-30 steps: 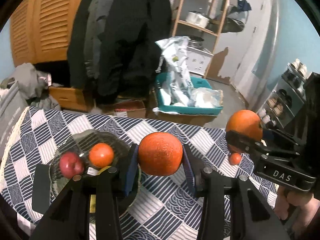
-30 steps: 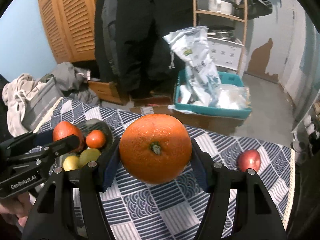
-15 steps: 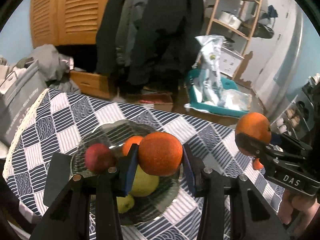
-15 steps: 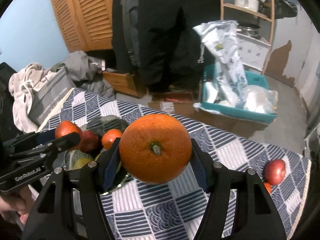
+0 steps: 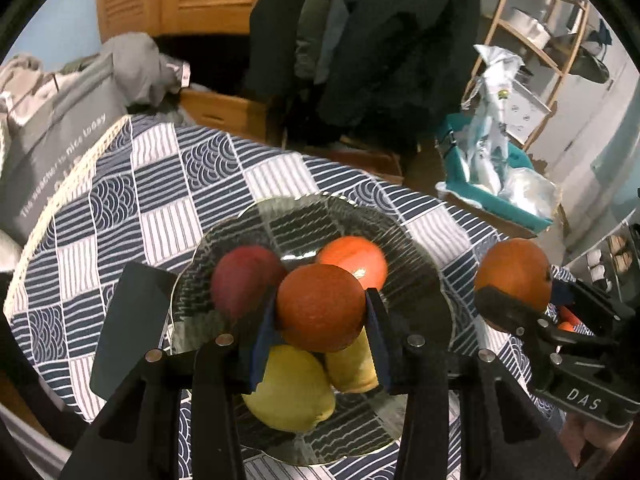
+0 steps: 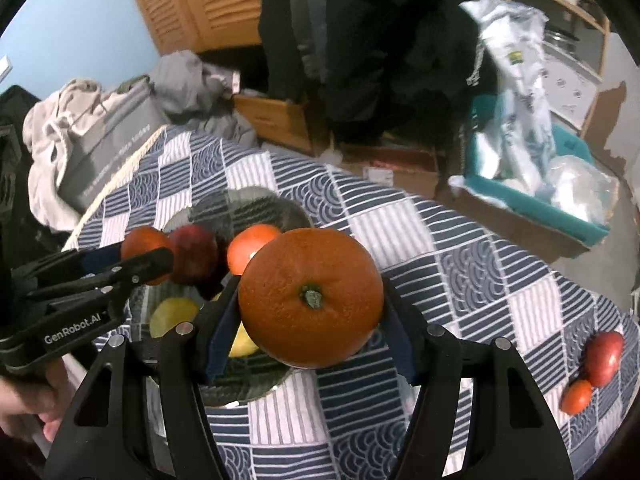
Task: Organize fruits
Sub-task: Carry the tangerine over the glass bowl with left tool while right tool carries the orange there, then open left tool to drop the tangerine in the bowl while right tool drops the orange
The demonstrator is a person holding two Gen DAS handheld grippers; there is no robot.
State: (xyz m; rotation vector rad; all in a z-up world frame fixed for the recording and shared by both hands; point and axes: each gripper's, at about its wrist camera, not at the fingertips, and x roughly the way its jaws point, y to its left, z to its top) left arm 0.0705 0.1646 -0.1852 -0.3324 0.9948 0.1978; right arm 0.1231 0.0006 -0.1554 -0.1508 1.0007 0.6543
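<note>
While my left gripper (image 5: 320,344) clamps a small orange (image 5: 320,307) above the glass plate (image 5: 420,256) of fruit, my right gripper (image 6: 308,332) grips a big orange (image 6: 310,296) beside it; farther right, a red apple (image 6: 603,353) lies on the tablecloth (image 6: 460,264).

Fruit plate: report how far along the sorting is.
Done: the glass plate already holds a red apple, a small orange and two yellow fruits.
In hand: the left tool grips an orange over the plate; the right tool grips a larger orange near its rim.
Left: a second red apple and a small orange fruit lie on the tablecloth.
</note>
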